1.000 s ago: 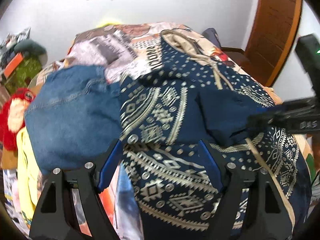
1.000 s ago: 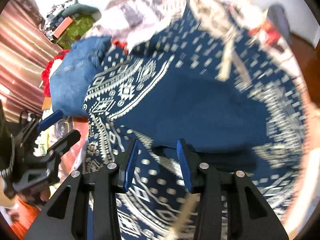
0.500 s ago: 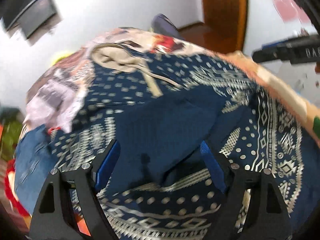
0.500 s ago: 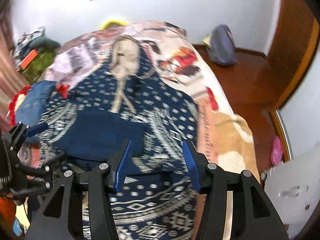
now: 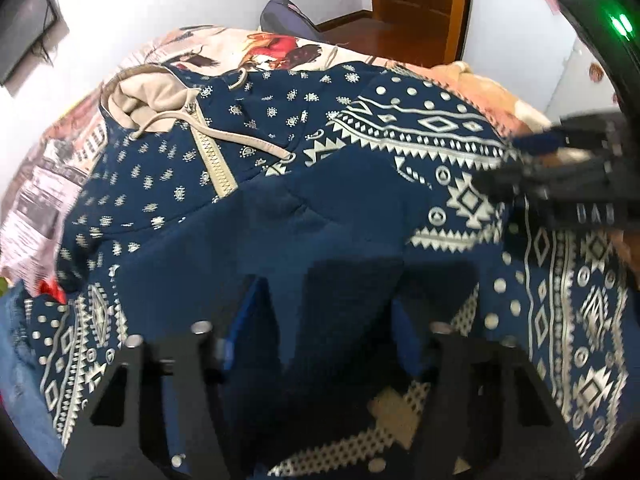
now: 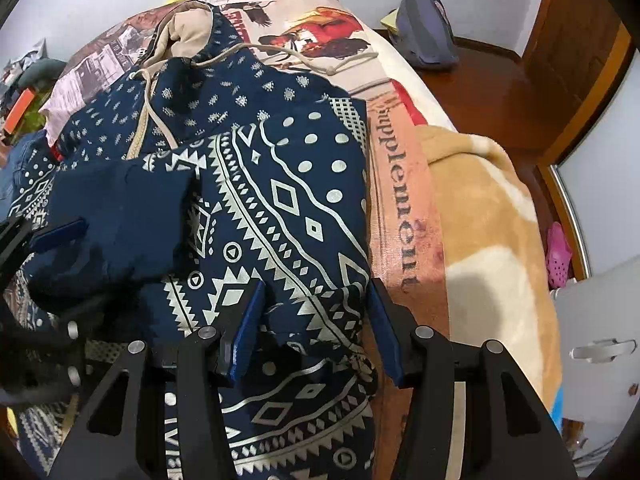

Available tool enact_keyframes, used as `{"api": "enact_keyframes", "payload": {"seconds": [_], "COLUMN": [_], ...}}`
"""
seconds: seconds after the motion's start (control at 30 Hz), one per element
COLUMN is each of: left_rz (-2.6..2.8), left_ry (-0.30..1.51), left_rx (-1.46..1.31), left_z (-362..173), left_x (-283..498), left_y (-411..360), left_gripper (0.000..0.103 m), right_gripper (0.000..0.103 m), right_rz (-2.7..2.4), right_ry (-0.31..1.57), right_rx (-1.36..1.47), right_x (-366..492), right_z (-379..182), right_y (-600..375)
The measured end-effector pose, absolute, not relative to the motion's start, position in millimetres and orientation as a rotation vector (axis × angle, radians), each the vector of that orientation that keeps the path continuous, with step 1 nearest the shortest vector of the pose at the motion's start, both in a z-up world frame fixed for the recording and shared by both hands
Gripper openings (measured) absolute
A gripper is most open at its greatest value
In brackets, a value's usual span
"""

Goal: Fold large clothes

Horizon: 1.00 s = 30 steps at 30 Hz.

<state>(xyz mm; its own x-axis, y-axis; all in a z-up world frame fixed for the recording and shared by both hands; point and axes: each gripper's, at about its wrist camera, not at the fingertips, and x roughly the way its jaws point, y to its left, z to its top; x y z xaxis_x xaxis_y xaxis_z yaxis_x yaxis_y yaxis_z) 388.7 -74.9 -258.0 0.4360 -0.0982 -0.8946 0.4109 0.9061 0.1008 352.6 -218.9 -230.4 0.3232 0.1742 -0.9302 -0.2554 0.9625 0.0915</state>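
A navy hoodie (image 5: 400,152) with a white geometric print lies spread on the bed, its beige-lined hood (image 5: 144,96) at the far end. A plain navy part is folded across its middle. My left gripper (image 5: 328,328) points down into that plain navy fold; its jaws are closing with the cloth between them, and the pads do not visibly pinch it. My right gripper (image 6: 316,332) stands open over the hoodie's (image 6: 280,200) right edge, a raised ridge of patterned cloth between its blue fingers. Each gripper shows at the side of the other's view.
The bed carries a printed blanket (image 6: 400,208) and a tan one (image 6: 488,208). Blue jeans (image 5: 16,340) lie at the hoodie's left. A dark bag (image 6: 428,36) and a pink shoe (image 6: 558,252) sit on the wooden floor; a white cabinet (image 6: 592,340) stands at the right.
Both grippers have come down closer to the hoodie. The left one's jaws have narrowed over the plain navy fold. The right one moved to the hoodie's right edge, its jaws wider than a second ago.
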Motion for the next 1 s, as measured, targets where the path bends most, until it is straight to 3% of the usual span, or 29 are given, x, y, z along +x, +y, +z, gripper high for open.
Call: {"api": "enact_keyframes", "payload": {"seconds": [0.1, 0.2, 0.53, 0.8, 0.93, 1.0], "left_rz": [-0.291, -0.288, -0.094, -0.01, 0.009, 0.031], "left_ry": [1.074, 1.045, 0.899, 0.968, 1.013, 1.017], "left_rx": [0.311, 0.214, -0.125, -0.236, -0.278, -0.258], "left_z": [-254.2, -238.6, -167.6, -197.6, -213.0, -214.8], "left_x": [393.2, 393.3, 346.0, 304.8, 293.7, 285.6], "left_y": [-69.8, -48.4, 96.7, 147.6, 156.4, 154.9], "left_gripper": [0.012, 0.005, 0.004, 0.006, 0.012, 0.019], "right_gripper": [0.05, 0.05, 0.051, 0.055, 0.056, 0.056], "right_rz": [0.278, 0.274, 0.249, 0.222, 0.22, 0.219], "right_ry": [1.2, 1.194, 1.186, 1.177, 1.18, 1.18], "right_rx": [-0.084, -0.1, -0.142, -0.182, -0.189, -0.189], "right_x": [349.5, 346.9, 347.5, 345.9, 345.6, 345.4], "right_z": [-229.5, -229.7, -233.4, -235.5, -235.8, -236.2], "right_y": [-218.2, -217.3, -212.4, -204.7, -204.0, -204.1]}}
